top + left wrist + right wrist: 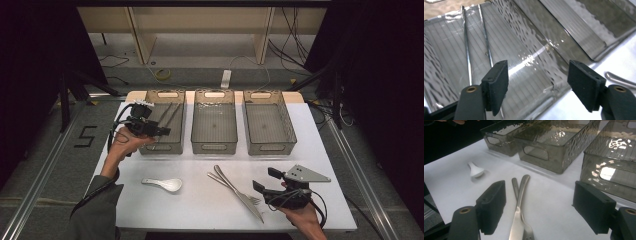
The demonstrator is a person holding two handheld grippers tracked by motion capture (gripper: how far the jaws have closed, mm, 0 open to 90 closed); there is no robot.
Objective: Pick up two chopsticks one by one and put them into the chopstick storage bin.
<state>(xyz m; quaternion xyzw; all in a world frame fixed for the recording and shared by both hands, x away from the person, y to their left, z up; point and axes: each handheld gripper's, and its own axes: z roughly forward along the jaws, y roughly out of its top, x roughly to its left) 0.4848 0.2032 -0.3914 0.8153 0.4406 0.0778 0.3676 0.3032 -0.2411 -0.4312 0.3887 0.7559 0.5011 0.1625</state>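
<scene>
Right gripper point(537, 207) jaws wide, empty, hovering low over knife point(517, 215) and fork point(527, 233) crossed on bench point(200, 200), lower right of high view. Left gripper point(537, 80) wide, nothing between, over left bin point(162, 147); its view shows two chopsticks point(466, 50) inside. High view adds floor-marked "5" point(86, 136), white spoon point(165, 184) lower left.

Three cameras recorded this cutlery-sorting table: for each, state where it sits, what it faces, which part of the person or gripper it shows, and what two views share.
High view: above the person's side, looking forward and down on the table; both forearms, left gripper, right gripper.
Left gripper view: on the left gripper, facing the left bin holding chopsticks; open jaws.
Right gripper view: on the right gripper, facing knife and fork; open jaws.
Shared: high and right gripper views show the white spoon.
</scene>
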